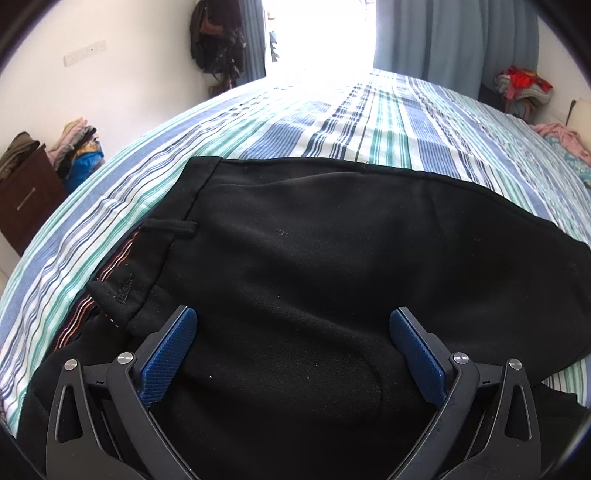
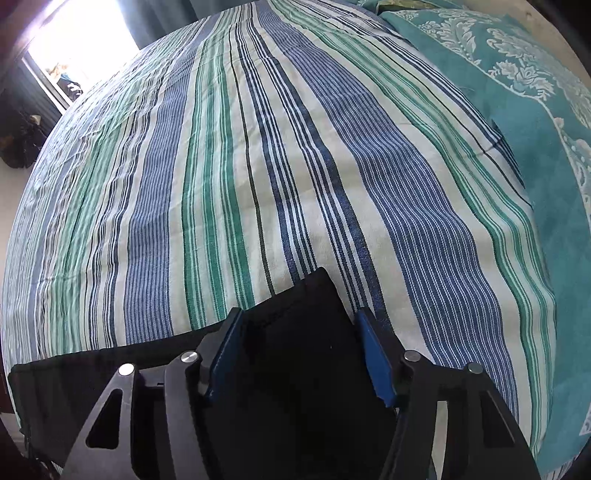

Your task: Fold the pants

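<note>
Black pants (image 1: pixel 314 258) lie flat on a striped bedsheet (image 1: pixel 332 122). Their waistband with a belt loop (image 1: pixel 170 227) is at the left in the left wrist view. My left gripper (image 1: pixel 293 326) is open, its blue pads (image 1: pixel 173 350) spread wide just above the black cloth near the waist. In the right wrist view a corner of the pants (image 2: pixel 303 350) lies between the jaws of my right gripper (image 2: pixel 298 326). The right gripper is open, with the cloth under and between its fingers (image 2: pixel 375 362). The striped sheet (image 2: pixel 258 166) spreads out ahead of it.
A teal patterned blanket (image 2: pixel 535 110) lies at the right of the bed. Piles of clothes (image 1: pixel 521 86) sit beyond the bed's far corner. A dark wooden cabinet (image 1: pixel 26 199) and more clothes (image 1: pixel 77 147) stand at the left. Bright window (image 1: pixel 321 33) ahead.
</note>
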### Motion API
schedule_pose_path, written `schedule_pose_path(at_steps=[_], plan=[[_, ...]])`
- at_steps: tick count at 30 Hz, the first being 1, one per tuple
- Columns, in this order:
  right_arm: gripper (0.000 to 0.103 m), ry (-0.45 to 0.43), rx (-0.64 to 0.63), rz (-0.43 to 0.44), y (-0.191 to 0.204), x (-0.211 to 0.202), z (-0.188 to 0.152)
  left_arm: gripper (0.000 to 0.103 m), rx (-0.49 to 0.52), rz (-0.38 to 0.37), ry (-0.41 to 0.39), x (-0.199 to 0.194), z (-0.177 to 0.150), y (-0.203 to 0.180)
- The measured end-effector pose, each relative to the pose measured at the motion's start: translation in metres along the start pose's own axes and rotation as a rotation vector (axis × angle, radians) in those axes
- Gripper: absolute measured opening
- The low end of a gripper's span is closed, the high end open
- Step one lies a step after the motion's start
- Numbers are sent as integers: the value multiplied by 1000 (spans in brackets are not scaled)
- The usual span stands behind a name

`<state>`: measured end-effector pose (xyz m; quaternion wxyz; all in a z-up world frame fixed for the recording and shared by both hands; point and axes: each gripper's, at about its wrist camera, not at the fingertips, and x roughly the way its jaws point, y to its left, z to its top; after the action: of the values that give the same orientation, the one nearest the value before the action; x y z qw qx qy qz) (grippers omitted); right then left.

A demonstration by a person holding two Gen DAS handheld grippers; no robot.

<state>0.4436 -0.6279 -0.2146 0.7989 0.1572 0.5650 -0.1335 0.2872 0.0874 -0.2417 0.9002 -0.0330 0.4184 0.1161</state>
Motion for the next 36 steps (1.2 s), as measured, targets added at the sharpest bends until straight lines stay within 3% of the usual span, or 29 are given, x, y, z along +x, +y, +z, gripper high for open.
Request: schedule_pose_path(at_steps=[1,2,4,7,13,15,18,21,23,24,26,28,31,36], plan=[[20,-16,-24,-24,3,-4,-3,103,1,1,-1,0,0,0],[12,-35,-44,-30,7,-11,-8,103,1,2,-2,0,0,-1],[9,-112,-95,-52,14,-34,-23,103,3,5,-1,1,0,-1],[8,-255,-115,0,16,-85,-64,103,7,10,2,1,1,-2],[8,-433,25,92,2,-180,-208,103,14,20,12,1,2,-3],[8,-432,107,76,-6,-192,-262,103,17,24,17,1,3,-3],[8,-400,183,-62,-7,-190,-328,103,20,32,31,2,4,-4],[9,-327,235,-184,-9,-170,-371,103,28,36,82,2,10,-5],[18,-276,310,-252,-21,-167,-385,102,37,12,148,-4,16,-4],[25,-307,338,-262,-27,-175,-391,102,23,-12,152,-13,16,-1],[68,-409,383,-288,-33,-200,-401,102,-21,-66,119,-36,8,7],[83,-533,416,-294,-33,-231,-414,102,-23,-113,105,-55,-3,11],[86,-637,396,-253,-16,-263,-429,102,6,-132,78,-81,-25,19],[95,-670,331,-95,29,-279,-448,102,21,-119,36,-107,-59,36]])
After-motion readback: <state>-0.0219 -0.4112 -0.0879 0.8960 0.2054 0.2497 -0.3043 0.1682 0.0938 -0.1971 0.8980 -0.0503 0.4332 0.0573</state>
